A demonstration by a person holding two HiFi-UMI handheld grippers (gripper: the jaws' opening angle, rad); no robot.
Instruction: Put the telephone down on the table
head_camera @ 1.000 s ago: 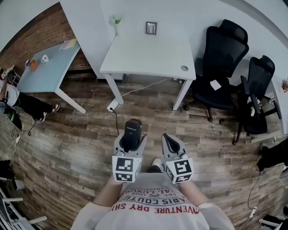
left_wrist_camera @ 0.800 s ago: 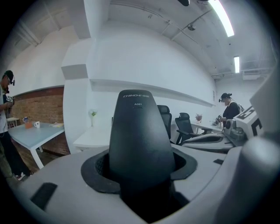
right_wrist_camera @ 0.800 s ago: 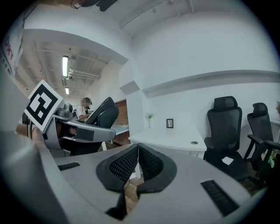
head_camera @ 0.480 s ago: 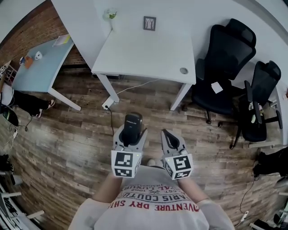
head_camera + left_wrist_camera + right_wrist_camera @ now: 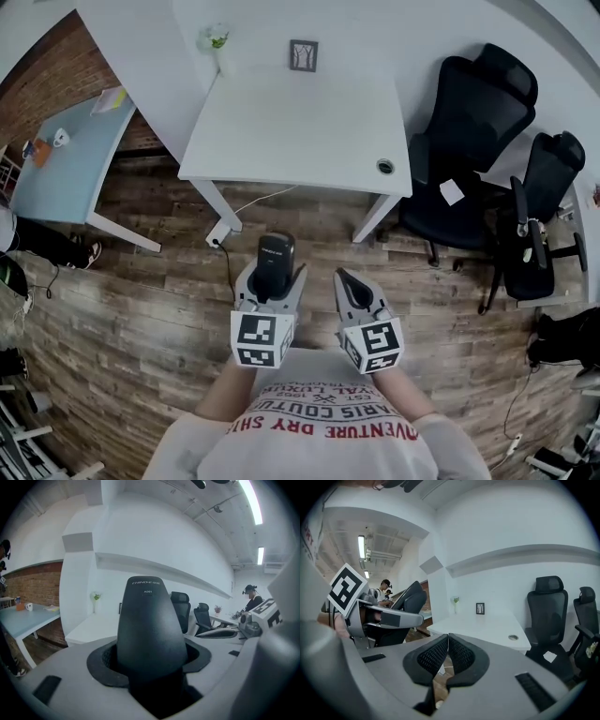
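left of the white table stands a pale blue table, and along the white table's far edge sit a small plant and a framed picture. short of the white table's near edge, above the wooden floor, the left gripper clamps the black telephone between widely spread jaws, its top poking past the jaw tips toward the table and well apart from it. just beside it, the right gripper has its jaws pressed together on nothing, and right of the white table stand two black office chairs.
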